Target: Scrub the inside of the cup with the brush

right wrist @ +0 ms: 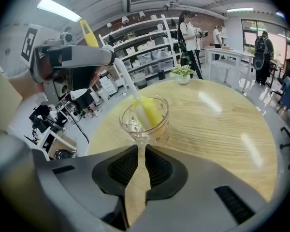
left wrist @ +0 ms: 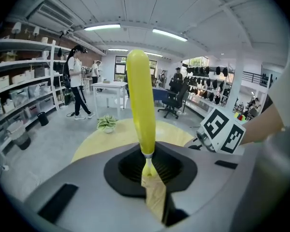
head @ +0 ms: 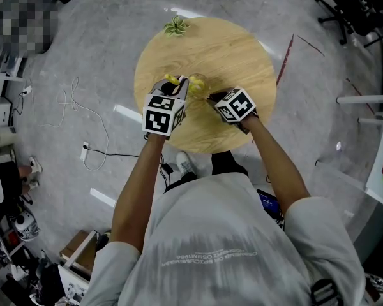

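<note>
A clear glass cup (right wrist: 157, 125) stands near the middle of the round wooden table (right wrist: 222, 124). My right gripper (right wrist: 141, 149) is shut on its near side, low down. The brush's yellow sponge head (right wrist: 147, 111) sits inside the cup, its thin white shaft slanting up to my left gripper (right wrist: 111, 57). In the left gripper view the brush's yellow handle (left wrist: 140, 100) stands straight up out of the left gripper (left wrist: 149, 166), shut on its thin neck. In the head view the cup (head: 198, 85) sits between the left gripper (head: 179, 85) and the right gripper (head: 212, 97).
A small potted plant (head: 176, 25) stands at the table's far edge. Around the table are grey floor with cables (head: 83, 116), storage shelves (left wrist: 19, 81), office chairs (left wrist: 171, 100) and standing people (left wrist: 77, 81) further off.
</note>
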Available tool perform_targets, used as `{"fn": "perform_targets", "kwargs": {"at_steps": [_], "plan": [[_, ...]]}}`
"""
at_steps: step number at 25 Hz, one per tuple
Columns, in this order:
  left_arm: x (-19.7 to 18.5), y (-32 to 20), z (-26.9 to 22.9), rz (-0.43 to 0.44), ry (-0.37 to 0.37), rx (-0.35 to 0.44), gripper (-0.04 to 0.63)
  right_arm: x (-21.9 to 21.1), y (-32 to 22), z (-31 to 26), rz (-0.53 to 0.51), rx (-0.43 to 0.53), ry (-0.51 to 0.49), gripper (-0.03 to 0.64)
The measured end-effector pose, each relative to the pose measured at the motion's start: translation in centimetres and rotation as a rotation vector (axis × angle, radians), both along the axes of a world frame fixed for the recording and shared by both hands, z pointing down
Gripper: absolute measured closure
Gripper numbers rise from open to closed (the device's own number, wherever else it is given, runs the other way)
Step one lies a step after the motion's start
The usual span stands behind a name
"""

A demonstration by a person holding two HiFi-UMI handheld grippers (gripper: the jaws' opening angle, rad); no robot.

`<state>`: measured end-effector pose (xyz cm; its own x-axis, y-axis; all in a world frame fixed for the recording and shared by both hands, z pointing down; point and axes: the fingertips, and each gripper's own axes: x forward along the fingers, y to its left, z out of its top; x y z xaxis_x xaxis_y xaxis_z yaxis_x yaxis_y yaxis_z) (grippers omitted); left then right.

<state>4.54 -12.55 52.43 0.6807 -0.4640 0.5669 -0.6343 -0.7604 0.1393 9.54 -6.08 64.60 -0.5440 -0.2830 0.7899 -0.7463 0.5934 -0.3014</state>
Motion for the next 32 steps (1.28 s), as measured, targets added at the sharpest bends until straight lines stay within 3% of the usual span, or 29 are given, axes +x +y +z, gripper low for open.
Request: {"fn": "perform_targets", "kwargs": {"at_steps": [4, 9, 14, 18, 20, 23, 27, 32], "plan": [[-1.4, 1.1, 0.2, 0.009, -0.006, -0.081, 0.546, 0.2, -0.2, 0.1, -0.015, 0.016, 0.041, 0.543], [-0.9, 3.4, 0.3, 0.117, -0.026, -0.173, 0.547, 0.1, -0.4, 0.0, -0.023, 0.004, 0.047, 0.541], [0.4, 3.3, 0.0, 0.133, 0.017, -0.181, 0.546, 0.1, -1.0, 0.2, -0.023, 0.019, 0.063, 0.54], [0.3, 2.0, -2.2, 0.09, 0.107, -0.181, 0.546, 2.5, -2.0, 0.5, 0.038, 0.048, 0.157, 0.52], [-0.3, 1.4, -3.6, 0.058, 0.148, -0.166, 0.546, 3.4, -2.1, 0.5, 0.045, 0.055, 0.188, 0.511], [-2.2, 0.9, -4.7, 0.033, 0.152, -0.124, 0.546, 4.5, -1.4, 0.1, 0.085, 0.05, 0.219, 0.502], [-5.3, 1.5, -6.1, 0.011, 0.205, -0.101, 0.546, 4.4, -0.2, -1.8, 0.125, 0.068, 0.206, 0.487], [-7.7, 0.9, -9.8, 0.015, 0.244, 0.06, 0.546, 7.0, -0.7, -8.3, 0.244, 0.201, 0.215, 0.477]]}}
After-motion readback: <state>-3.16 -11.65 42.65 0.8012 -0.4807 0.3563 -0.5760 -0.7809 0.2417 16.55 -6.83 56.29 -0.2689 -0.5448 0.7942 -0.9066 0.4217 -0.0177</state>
